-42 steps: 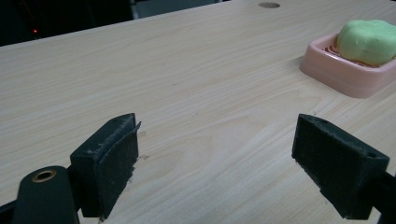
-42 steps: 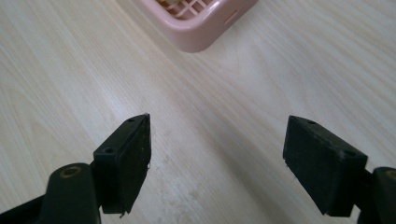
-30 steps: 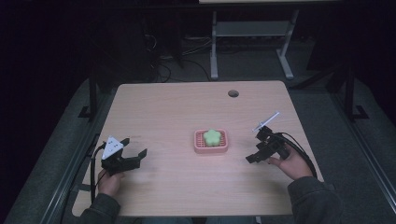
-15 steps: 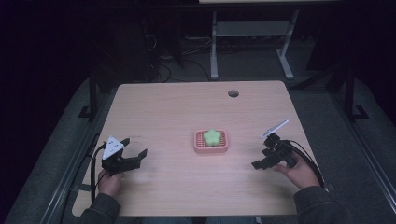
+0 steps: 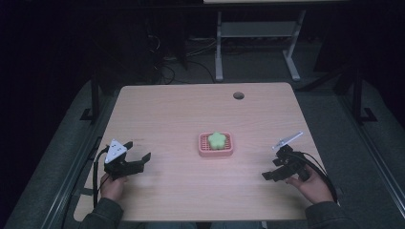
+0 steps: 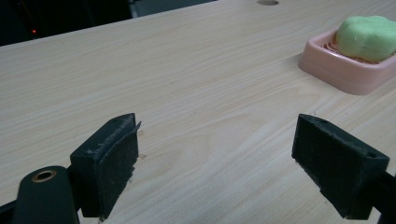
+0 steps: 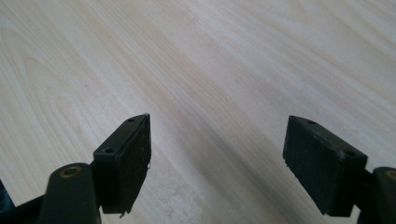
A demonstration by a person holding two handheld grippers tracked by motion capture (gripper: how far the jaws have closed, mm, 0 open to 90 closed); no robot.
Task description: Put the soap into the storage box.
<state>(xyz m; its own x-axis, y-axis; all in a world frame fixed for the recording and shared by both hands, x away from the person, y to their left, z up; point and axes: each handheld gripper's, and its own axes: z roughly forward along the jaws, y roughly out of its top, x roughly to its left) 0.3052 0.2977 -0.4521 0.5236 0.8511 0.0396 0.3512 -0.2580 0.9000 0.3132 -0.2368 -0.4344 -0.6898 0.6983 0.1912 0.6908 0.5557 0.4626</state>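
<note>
Between both grippers (image 5: 136, 160) (image 5: 273, 168), green soap (image 5: 217, 140).

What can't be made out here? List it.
- Soap underside: hidden by the dish, high view and left gripper view.
- Dish's right end: cut off by the left gripper view's edge.
- Hole depth: too small, high view.
- Room beyond the table: too dark.

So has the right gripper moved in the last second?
Yes. The right gripper has drawn back toward the person's edge of the table and away from the pink soap dish, jaws open.
</note>
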